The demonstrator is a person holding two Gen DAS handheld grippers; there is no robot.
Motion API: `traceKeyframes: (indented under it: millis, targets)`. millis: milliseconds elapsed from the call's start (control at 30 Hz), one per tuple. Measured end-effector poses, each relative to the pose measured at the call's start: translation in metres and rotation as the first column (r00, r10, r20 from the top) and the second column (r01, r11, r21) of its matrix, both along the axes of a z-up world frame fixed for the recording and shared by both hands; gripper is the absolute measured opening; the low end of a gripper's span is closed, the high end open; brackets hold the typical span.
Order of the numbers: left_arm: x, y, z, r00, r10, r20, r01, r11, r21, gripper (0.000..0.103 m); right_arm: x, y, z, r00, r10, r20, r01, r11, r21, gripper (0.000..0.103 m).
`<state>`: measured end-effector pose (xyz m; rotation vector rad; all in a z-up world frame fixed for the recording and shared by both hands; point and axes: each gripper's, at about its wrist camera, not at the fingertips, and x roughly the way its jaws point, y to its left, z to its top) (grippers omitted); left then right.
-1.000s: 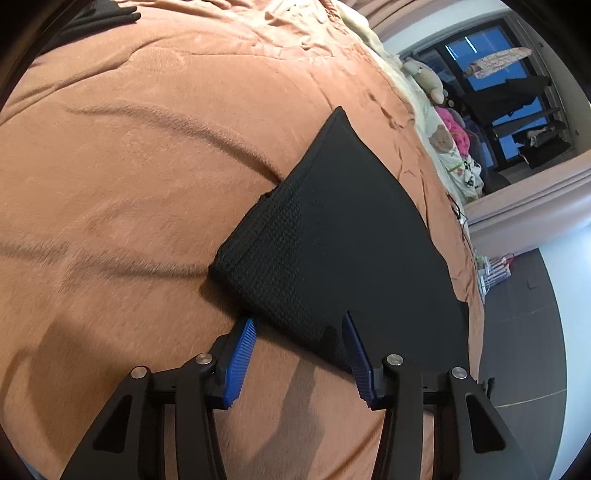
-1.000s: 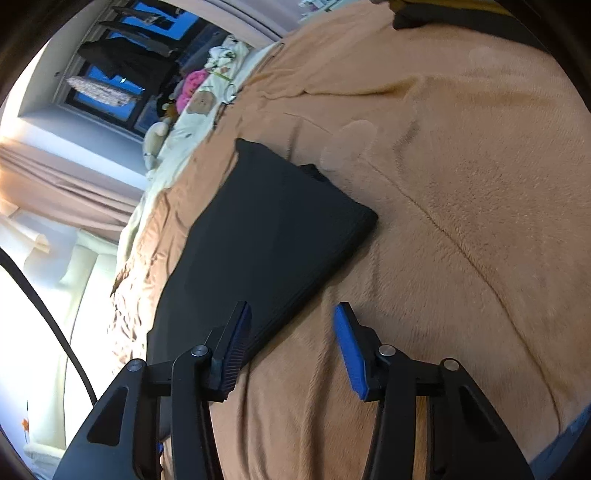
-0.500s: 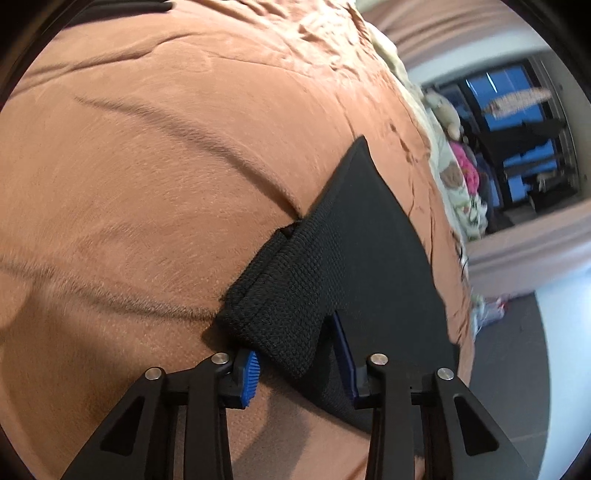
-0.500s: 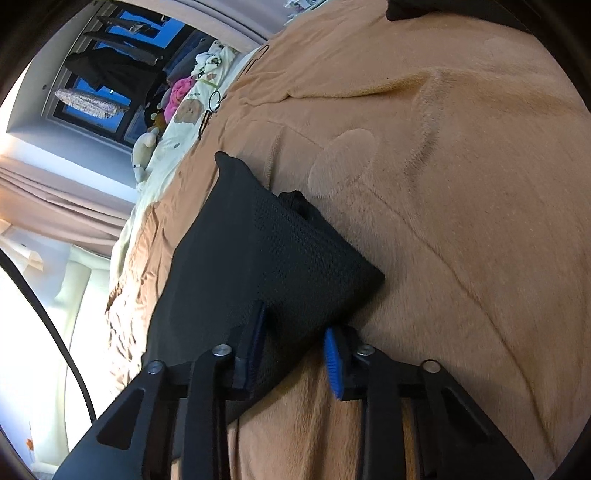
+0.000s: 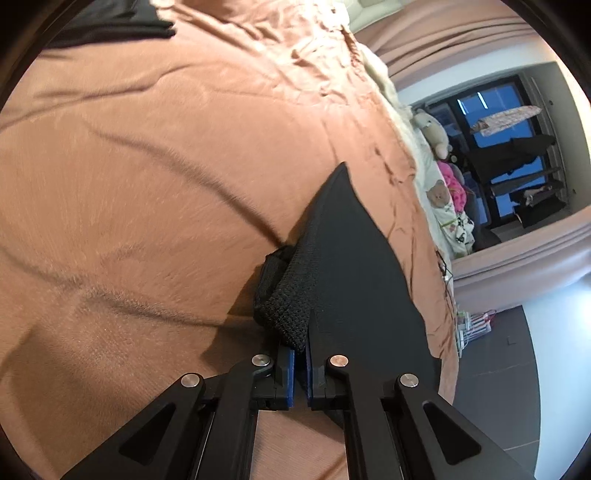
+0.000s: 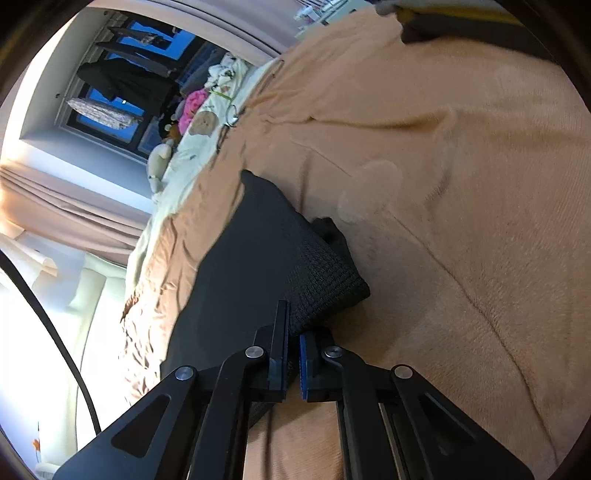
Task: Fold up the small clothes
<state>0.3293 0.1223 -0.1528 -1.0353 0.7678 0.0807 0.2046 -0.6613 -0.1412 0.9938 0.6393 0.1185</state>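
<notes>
At the far left of the left wrist view, a dark piece of clothing (image 5: 114, 26) lies at the top edge of the brown blanket (image 5: 155, 177), well apart from everything else. The blanket covers the bed in broad creases. Toward the middle, the black garment (image 5: 351, 266) lies on the blanket, its near corner bunched and lifted, showing a coarse mesh knit. The left gripper (image 5: 300, 363) has its blue-padded fingers drawn narrow and pinches that knit corner between them. To the right, along the bed's far side, a pale sheet carries a stuffed bear (image 5: 432, 129) and a pink item, and beyond them stands a dark window (image 5: 509, 147) framed by a beige curtain. In the right wrist view, the window (image 6: 122, 85) and curtain (image 6: 66, 206) sit at the left, with a black cable crossing the bright lower left. The black garment (image 6: 251, 258) stretches down the centre over the blanket (image 6: 461, 240), its mesh corner raised at the near end. The right gripper (image 6: 293, 363) is likewise nearly closed, its fingers clamped on the garment's edge just beside that corner. At the upper right edge lies another dark folded item (image 6: 461, 26).
</notes>
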Motion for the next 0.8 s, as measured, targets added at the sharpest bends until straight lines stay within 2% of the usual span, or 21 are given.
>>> traceKeyframes:
  millis: [200, 800]
  targets:
    - [-0.010, 0.003, 0.020, 0.999, -0.013, 0.044, 0.012, 1.000, 0.016, 0.003, -0.016, -0.001, 0.005, 0.999, 0.017, 0.039, -0.017, 1.000, 0.000, 0.001]
    - [-0.094, 0.013, 0.024, 0.998, -0.008, 0.064, 0.006, 0.999, 0.036, 0.003, -0.087, -0.019, -0.004, 0.996, 0.035, 0.082, -0.036, 0.999, 0.008, 0.001]
